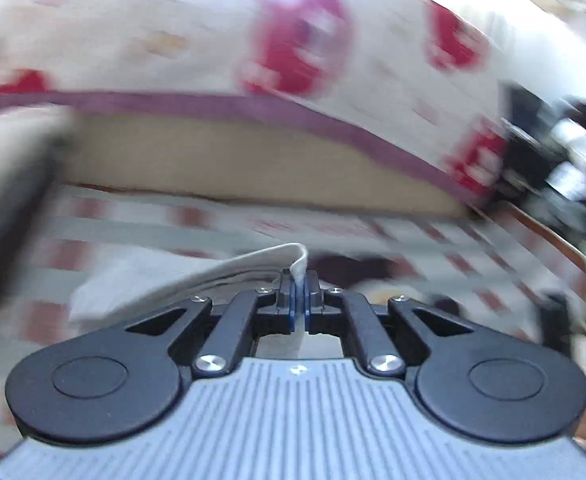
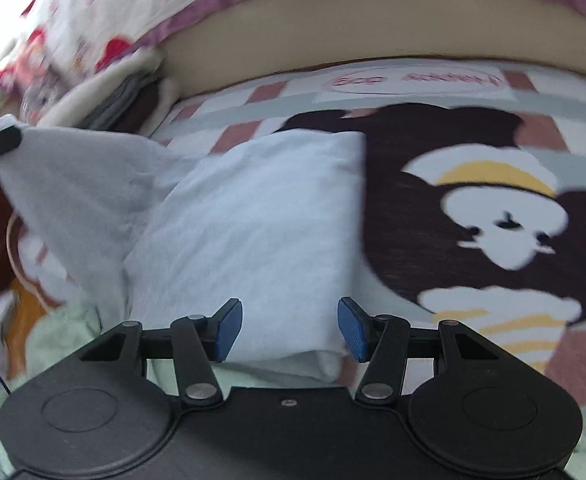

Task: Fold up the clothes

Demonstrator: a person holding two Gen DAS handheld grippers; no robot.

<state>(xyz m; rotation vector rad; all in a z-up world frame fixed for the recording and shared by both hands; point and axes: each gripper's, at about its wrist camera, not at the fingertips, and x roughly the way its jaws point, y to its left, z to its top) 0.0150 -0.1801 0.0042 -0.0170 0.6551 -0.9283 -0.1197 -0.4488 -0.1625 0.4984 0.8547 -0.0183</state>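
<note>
- The left gripper (image 1: 301, 280) is clamped on an edge of the white garment (image 2: 245, 220); a thin fold of cloth sticks up between its blue pads (image 1: 291, 292), and the rest trails off to its left.
- The right gripper (image 2: 289, 328) stands with its jaws apart and nothing pinched. The folded bulk of the garment lies on the bed just ahead of and below its fingertips, running up and to the left.
- From the right wrist view, one corner of the garment is lifted at the far left by a dark clamp that appears to be the other gripper, so that flap hangs taut while the main body rests on the cartoon blanket (image 2: 493, 208).
- The step in hand looks like carrying the lifted flap over the body to make a fold.
- To do it well: keep the left grip firm and the flap lightly stretched so it lands flat, not bunched.
- The right gripper would best pin or take the near edge, directly ahead of its pads, so the body does not drag.
- Line the carried edge up with the garment's far edge, right of the claw, before letting go.
- Both views are smeared with blur, so the exact seam lines cannot be told.
</note>
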